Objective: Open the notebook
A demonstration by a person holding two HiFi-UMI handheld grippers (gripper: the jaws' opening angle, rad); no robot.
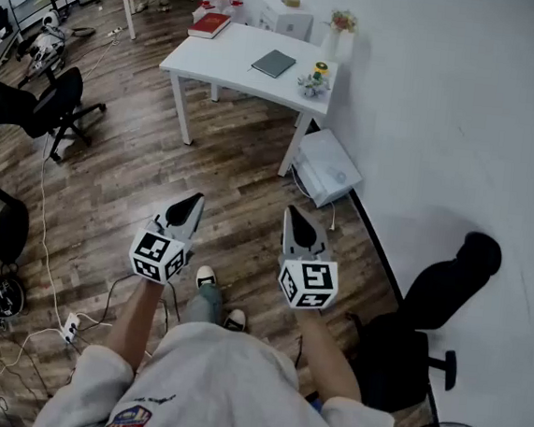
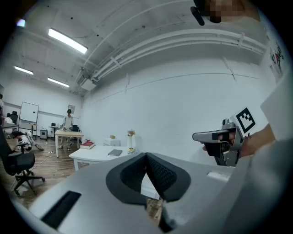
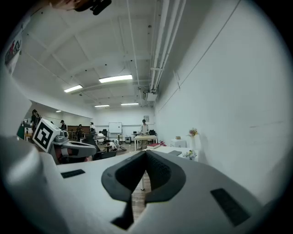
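The dark notebook [image 1: 274,63] lies closed on a white table [image 1: 225,63] across the room, far from both grippers. It shows small in the left gripper view [image 2: 115,152] and in the right gripper view [image 3: 175,153]. My left gripper [image 1: 196,198] is held level in front of me over the wooden floor, its jaws [image 2: 146,155] meeting at the tip with nothing between them. Beside it, my right gripper [image 1: 289,210] is also level, its jaws [image 3: 146,153] closed to a point and holding nothing.
A red book [image 1: 210,25] and a small flower pot [image 1: 314,81] share the table. A white box [image 1: 328,167] lies on the floor by the table leg. Black office chairs [image 1: 427,308] [image 1: 42,106] stand right and left. Cables [image 1: 44,233] trail along the floor.
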